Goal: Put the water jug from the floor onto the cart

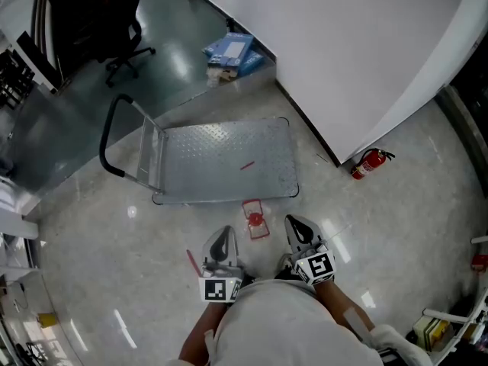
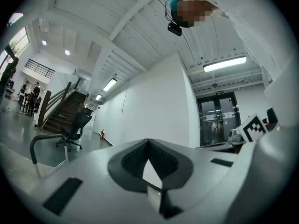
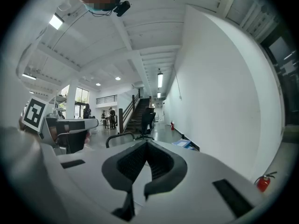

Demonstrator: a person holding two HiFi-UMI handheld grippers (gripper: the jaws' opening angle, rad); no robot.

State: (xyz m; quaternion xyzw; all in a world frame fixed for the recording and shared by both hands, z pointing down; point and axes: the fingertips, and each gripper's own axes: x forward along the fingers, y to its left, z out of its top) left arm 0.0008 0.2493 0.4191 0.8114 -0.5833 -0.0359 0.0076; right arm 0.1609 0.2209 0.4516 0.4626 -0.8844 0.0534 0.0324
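Note:
The flat metal cart (image 1: 221,158) stands on the floor ahead of me, its black push handle (image 1: 107,136) at its left end and its deck bare apart from a small red mark. No water jug shows in any view. My left gripper (image 1: 222,239) and right gripper (image 1: 299,227) are held side by side close to my body, short of the cart's near edge, both pointing level. In the left gripper view the left gripper (image 2: 148,141) has its jaw tips together with nothing between them. The right gripper (image 3: 148,143) is shut and empty as well.
A red tag (image 1: 255,219) lies on the floor between the grippers and the cart. A white wall runs along the right, with a fire extinguisher (image 1: 369,162) at its corner. Blue packages (image 1: 232,52) lie beyond the cart, and an office chair (image 1: 122,29) stands at the far left.

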